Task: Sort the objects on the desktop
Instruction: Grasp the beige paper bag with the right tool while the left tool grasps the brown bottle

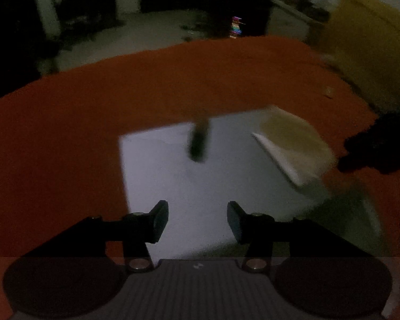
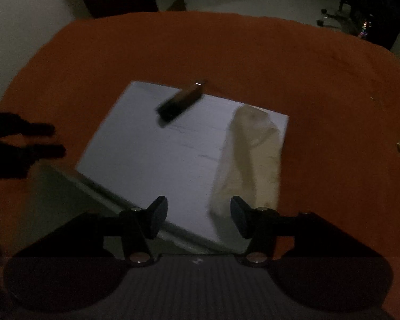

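Both tools stand with jaws apart, grasping nothing. A white sheet [image 2: 157, 154] lies on the orange worktop [image 2: 320, 80]. On it rest a dark bar-shaped object [image 2: 180, 101], at the far edge with its long axis oblique, and a pale crumpled bag [image 2: 250, 160], directly ahead of the right tool [image 2: 199, 217]. The left tool [image 1: 198, 220] faces the sheet's near edge. No container is visible.
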